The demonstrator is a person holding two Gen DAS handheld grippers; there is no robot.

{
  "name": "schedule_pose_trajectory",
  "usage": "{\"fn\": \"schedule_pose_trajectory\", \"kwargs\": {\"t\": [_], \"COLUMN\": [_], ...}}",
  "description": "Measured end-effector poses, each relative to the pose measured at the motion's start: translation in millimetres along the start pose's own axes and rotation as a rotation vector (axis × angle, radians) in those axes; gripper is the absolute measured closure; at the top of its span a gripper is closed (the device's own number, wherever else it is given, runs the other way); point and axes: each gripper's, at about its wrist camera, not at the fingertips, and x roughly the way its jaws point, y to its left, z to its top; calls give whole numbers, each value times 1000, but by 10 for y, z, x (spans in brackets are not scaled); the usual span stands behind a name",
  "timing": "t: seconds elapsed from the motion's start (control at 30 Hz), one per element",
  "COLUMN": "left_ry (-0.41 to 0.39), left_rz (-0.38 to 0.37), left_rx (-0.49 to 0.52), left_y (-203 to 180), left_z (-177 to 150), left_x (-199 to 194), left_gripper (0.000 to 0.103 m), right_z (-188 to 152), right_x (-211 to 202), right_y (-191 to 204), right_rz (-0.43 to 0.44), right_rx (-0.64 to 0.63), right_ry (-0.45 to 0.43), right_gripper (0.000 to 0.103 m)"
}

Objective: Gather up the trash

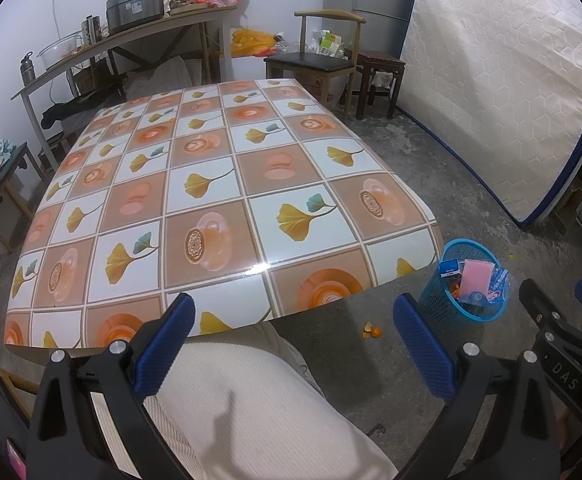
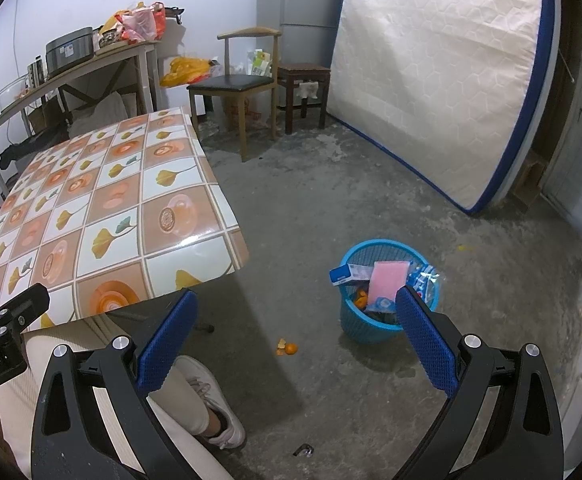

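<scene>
Both grippers, left [image 1: 293, 344] and right [image 2: 297, 344], gape empty above the person's lap, facing one blue basket [image 2: 355, 322] of trash and one orange peel [image 2: 287, 348].

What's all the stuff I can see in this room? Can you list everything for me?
Table: one, orange and white patterned cover, bare top, centre.
Waste basket: one, blue mesh, on floor right of table, holding a pink packet, a blue box and wrappers.
Orange peel: small scraps, on floor between table and basket.
Mattress: one, white with blue edge, leaning on wall.
Chair: one, wooden, black seat.
Stool: one, dark brown, beside chair.
Side table: one, grey, holding cooker and bags.
Person's leg: cream trousers, white shoe.
Left gripper: open.
Right gripper: open.
</scene>
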Motion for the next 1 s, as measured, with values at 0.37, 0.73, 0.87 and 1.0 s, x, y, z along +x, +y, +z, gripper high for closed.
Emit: {"fn": "schedule_pose_trajectory", "kwargs": {"t": [0.37, 0.73, 0.87, 1.0], "left_ry": [1, 0, 1, 0], "left_rz": [0, 1, 1, 1], "left_rx": [0, 0, -1, 0], "left_y": [-5, -11, -12, -13], "left_z": [-1, -2, -3, -4], "left_x": [0, -12, -9, -8], "left_gripper": [6, 6, 6, 6], "right_z": [42, 31, 35, 37], "right_x": [-12, -24, -22, -21], "right_y": [-43, -33, -36, -41], "right_rz": [-4, -7, -7, -7], "right_rx": [5, 6, 8, 8], "right_ry": [-2, -1, -1, -2], "right_gripper": [8, 8, 8, 8]}}
